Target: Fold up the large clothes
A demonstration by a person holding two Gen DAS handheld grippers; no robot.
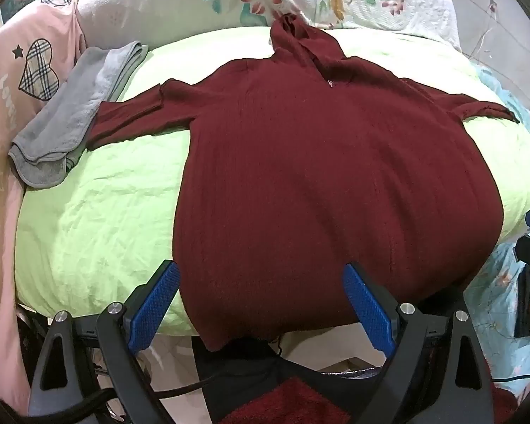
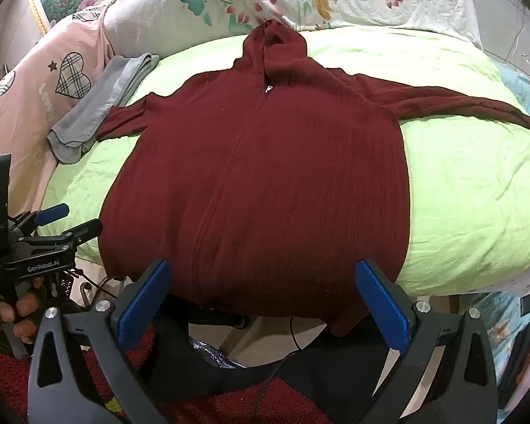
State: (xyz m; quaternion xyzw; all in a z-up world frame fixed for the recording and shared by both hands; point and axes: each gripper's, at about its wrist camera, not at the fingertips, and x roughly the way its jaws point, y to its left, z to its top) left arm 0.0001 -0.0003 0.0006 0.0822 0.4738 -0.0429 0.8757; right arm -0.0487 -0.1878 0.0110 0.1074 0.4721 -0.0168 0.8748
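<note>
Hovering spread-jawed at the near hem of the maroon hoodie (image 1: 321,162), left gripper (image 1: 261,282) and right gripper (image 2: 261,279) empty: best pinching both hem corners evenly before folding far.

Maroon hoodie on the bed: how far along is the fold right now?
Done: the maroon hoodie is spread flat on the green sheet, sleeves out to both sides and hood toward the pillows. A folded grey garment lies beside its left sleeve. In hand: nothing; the left gripper and right gripper are both open above the hem. Left: every fold; no sleeve or side has been turned in yet.
</note>
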